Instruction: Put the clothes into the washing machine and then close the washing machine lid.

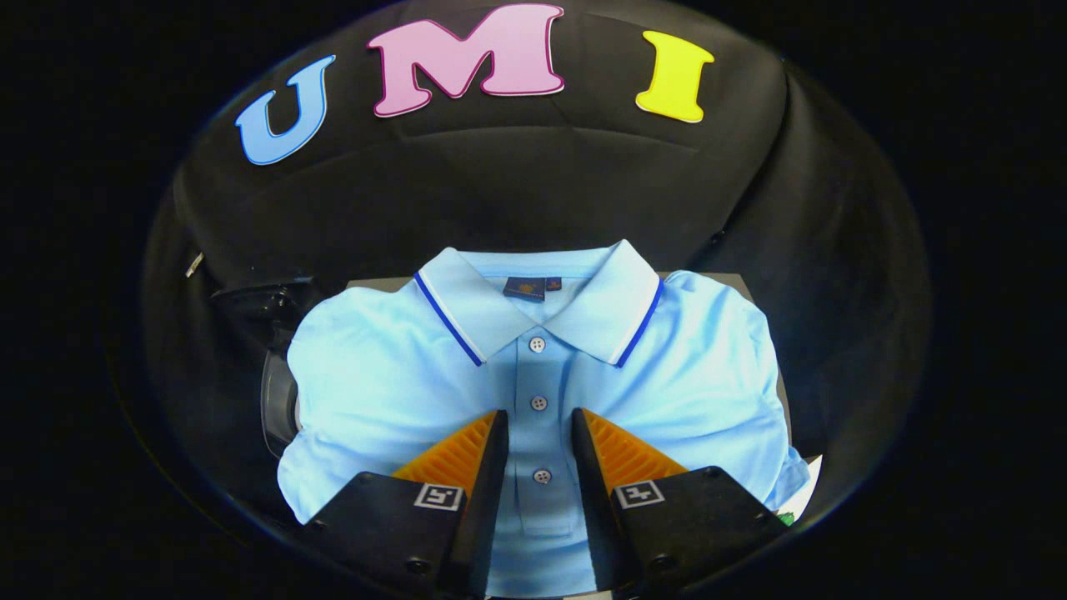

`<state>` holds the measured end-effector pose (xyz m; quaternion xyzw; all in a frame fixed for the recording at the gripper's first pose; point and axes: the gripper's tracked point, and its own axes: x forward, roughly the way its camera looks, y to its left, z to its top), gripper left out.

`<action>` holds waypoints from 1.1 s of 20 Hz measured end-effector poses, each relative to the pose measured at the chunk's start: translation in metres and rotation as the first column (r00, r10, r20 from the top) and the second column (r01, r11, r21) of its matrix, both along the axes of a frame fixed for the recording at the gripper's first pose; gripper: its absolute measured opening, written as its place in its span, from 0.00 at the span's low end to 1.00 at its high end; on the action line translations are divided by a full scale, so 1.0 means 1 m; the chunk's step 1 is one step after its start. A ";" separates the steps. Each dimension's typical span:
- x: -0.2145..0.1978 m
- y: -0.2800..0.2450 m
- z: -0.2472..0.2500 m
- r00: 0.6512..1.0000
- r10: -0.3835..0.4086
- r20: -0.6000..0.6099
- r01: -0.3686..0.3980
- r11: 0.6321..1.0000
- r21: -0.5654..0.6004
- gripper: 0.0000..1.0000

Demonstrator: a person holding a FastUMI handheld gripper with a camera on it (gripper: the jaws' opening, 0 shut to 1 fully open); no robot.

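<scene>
A light blue polo shirt point(383, 375) lies folded and face up on a grey surface point(723, 280), its collar trimmed with dark blue and white pointing away from me. My gripper point(538, 415) is open low over the shirt's front. The button placket point(540, 442) runs between the two fingers, and the fingertips point(498, 421) reach about the middle button. I cannot tell whether the fingers touch the cloth. Left of the shirt stands a dark object with a clear curved part point(279, 396), perhaps the washing machine's lid, partly hidden by the sleeve.
Black cloth walls close in behind and on both sides of the shirt. A white sheet corner point(807, 487) and a small green bit point(786, 518) peek out past the shirt's right hem. A small pale tag point(193, 265) hangs on the left wall.
</scene>
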<state>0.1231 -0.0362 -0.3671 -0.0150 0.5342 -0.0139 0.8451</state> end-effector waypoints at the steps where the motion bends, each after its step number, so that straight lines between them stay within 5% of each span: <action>1: 0.000 0.000 0.000 1.000 0.017 -0.011 -0.017 1.000 -0.001 0.52; 19: 0.003 -0.001 0.001 0.999 0.026 0.026 -0.026 1.000 0.004 0.52; 21: 0.004 -0.002 -0.002 0.999 -0.010 0.043 0.010 1.000 0.010 0.16; 22: 0.005 -0.003 -0.001 0.999 -0.006 0.046 0.005 1.000 0.012 0.16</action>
